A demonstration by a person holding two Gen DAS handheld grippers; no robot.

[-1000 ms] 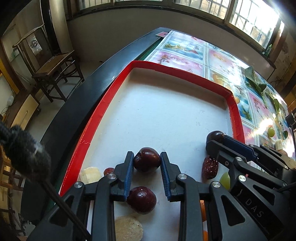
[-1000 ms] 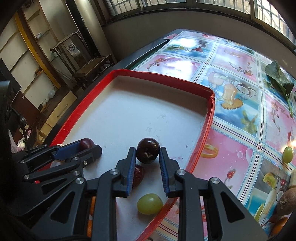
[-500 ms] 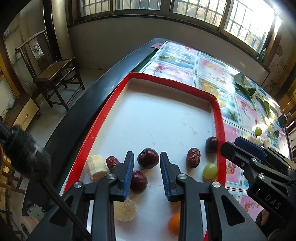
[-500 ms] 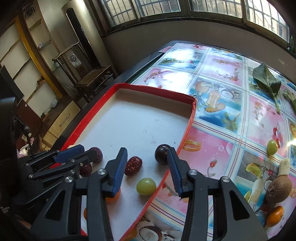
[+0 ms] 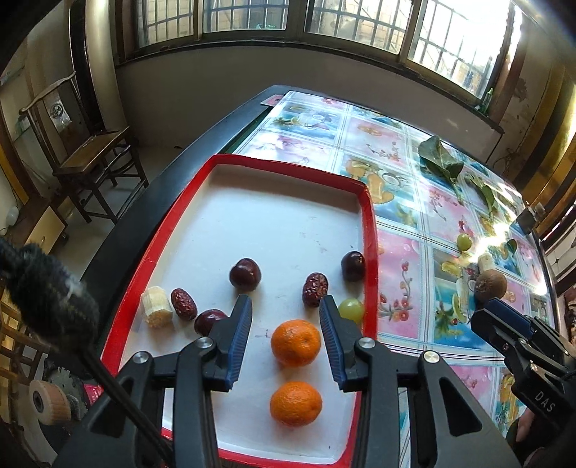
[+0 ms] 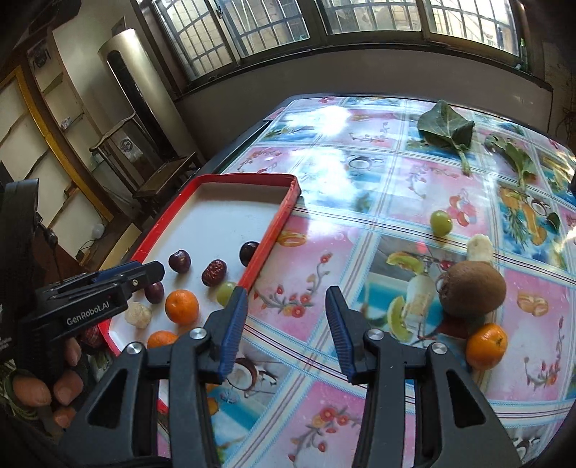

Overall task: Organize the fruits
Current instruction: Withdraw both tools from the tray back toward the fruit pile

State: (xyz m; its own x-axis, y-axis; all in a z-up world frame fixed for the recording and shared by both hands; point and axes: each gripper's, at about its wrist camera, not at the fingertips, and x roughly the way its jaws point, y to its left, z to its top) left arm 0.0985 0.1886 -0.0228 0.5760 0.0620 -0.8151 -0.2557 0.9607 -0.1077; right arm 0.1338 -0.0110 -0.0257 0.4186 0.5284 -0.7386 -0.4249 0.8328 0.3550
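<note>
Setting: lived-in room of a home, dining or sitting area. Evidence: table (image 6: 360,201) covered with a glossy oilcloth printed with fruit and flower panels; wooden armchair (image 5: 90,158) of traditional make against the wall; row of barred windows (image 5: 252,18) above a plain plastered wall; tall floor-standing air conditioner (image 6: 136,90) in the corner; low wooden cabinet (image 5: 43,223) with a drawer. Daylight strong; glare on the tablecloth.
</note>
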